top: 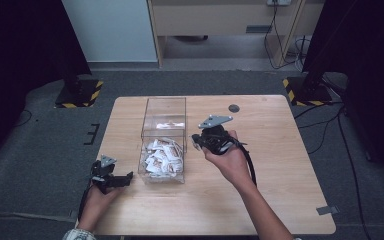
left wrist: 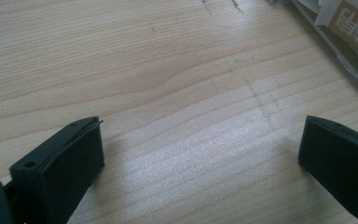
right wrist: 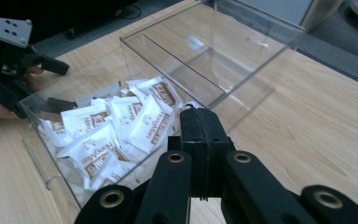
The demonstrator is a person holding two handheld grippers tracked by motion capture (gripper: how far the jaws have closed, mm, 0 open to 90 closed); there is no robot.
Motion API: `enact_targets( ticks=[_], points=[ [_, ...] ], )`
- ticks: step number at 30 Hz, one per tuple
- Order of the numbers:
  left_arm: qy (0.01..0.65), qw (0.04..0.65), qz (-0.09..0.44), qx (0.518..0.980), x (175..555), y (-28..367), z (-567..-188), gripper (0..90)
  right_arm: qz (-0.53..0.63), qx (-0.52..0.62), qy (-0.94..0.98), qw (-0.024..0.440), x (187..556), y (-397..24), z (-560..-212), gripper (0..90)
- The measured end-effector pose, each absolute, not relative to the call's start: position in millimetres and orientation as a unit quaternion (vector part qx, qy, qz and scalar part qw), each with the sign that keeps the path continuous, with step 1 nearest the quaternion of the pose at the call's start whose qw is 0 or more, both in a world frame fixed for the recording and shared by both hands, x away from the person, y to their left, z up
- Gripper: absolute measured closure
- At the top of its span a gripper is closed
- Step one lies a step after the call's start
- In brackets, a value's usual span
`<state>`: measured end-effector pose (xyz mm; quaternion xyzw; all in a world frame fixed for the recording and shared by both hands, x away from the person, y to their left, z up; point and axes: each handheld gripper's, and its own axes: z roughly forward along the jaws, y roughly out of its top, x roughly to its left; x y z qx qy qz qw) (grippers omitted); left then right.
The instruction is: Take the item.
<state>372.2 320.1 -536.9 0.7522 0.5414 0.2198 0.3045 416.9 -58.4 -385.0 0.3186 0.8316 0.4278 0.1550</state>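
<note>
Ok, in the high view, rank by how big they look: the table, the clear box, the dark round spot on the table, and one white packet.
1. Table, by far the largest.
2. Clear box, two compartments, standing on the table.
3 and 4. One white packet and the dark round spot look about alike; the packets overlap, so I won't rank those two.

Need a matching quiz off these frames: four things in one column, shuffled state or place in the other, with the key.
Things:
1. left tool
2. right tool
3. near compartment of the clear box
4. far compartment of the clear box

States or places:
A. jaws pressed together, nothing between them
B. holds a pile of white and brown sachets
C. jaws wide apart over bare wood of the table
D. holds no sachets

Pairs: 1-C, 2-A, 3-B, 4-D
</note>
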Motion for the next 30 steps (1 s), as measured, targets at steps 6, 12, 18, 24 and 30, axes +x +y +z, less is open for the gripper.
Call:
enact_targets(
  ticks=[6,12,18,24,30],
  points=[
    [0.541,0.305,0.220,0.752,372.3,320.1,-536.9,0.0,0.426,0.328,0.828,0.161,421.3,-70.4,-386.0,90.0],
    [0.541,0.305,0.220,0.752,372.3,320.1,-536.9,0.0,0.421,0.336,0.826,0.168,424.7,-82.3,-385.4,90.0],
    [0.541,0.305,0.220,0.752,372.3,320.1,-536.9,0.0,0.419,0.346,0.821,0.174,427.4,-94.7,-386.2,90.0],
    [0.541,0.305,0.220,0.752,372.3,320.0,-536.9,0.0,0.417,0.353,0.818,0.180,430.2,-104.9,-385.6,90.0],
    [0.541,0.305,0.220,0.752,372.4,320.1,-536.9,0.0,0.418,0.372,0.808,0.184,435.8,-117.7,-390.3,90.0]
  ],
)
